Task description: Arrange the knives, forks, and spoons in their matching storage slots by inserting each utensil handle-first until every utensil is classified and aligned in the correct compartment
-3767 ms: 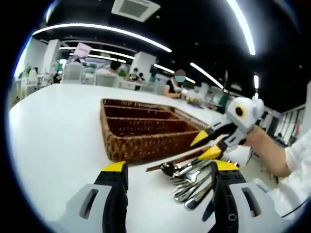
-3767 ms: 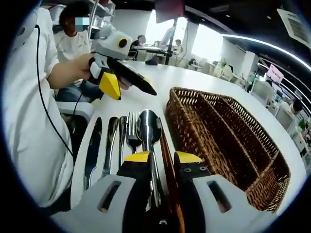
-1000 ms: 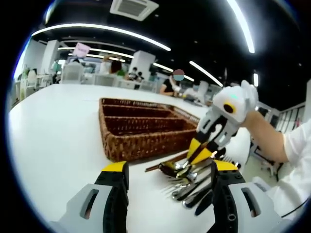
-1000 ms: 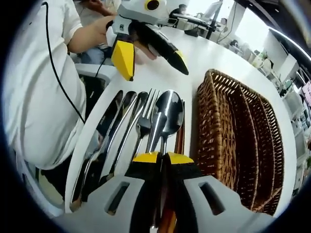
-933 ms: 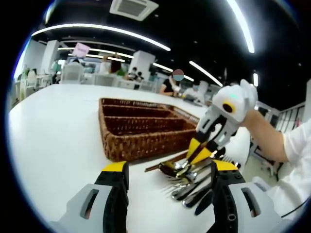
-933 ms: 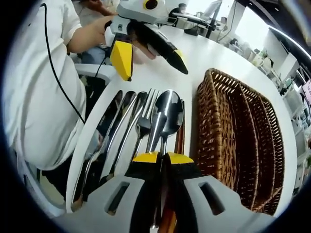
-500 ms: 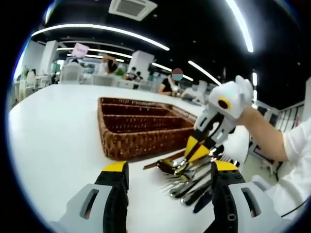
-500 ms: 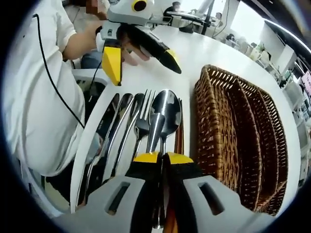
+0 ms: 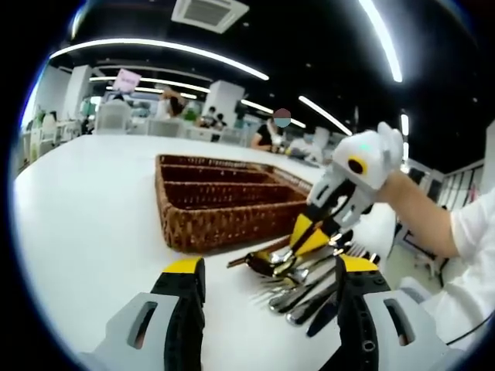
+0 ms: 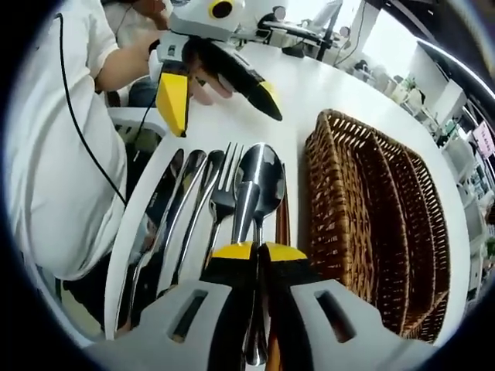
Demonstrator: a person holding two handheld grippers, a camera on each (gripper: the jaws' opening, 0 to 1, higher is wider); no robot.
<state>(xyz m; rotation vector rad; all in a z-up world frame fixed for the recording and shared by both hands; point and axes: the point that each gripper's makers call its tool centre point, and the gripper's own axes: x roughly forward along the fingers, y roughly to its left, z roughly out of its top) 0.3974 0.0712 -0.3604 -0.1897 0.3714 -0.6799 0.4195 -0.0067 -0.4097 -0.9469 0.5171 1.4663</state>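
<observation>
My right gripper (image 10: 257, 249) is shut on the handle of a steel spoon (image 10: 261, 174) in a row of cutlery on the white table (image 10: 294, 93). Two knives (image 10: 158, 224) and a fork (image 10: 224, 189) lie to its left. In the left gripper view the right gripper (image 9: 303, 238) slants down from the right, with the spoon's bowl (image 9: 263, 265) just over the table. A wicker basket (image 10: 371, 209) with long slots lies beside the cutlery. My left gripper (image 9: 271, 267) is open and holds nothing, facing the basket (image 9: 224, 205). It hovers beyond the cutlery (image 10: 218, 99).
A brown stick-like piece (image 10: 282, 224) lies between spoon and basket. The table edge (image 10: 131, 232) runs just left of the knives, with the person's white sleeve (image 10: 54, 154) and a cable beyond it. Bare table (image 9: 85, 201) spreads left of the basket. People sit at far tables.
My right gripper went from open over the spoon to shut on its handle. In the last second the spoon has shifted slightly. The left gripper stays open in place.
</observation>
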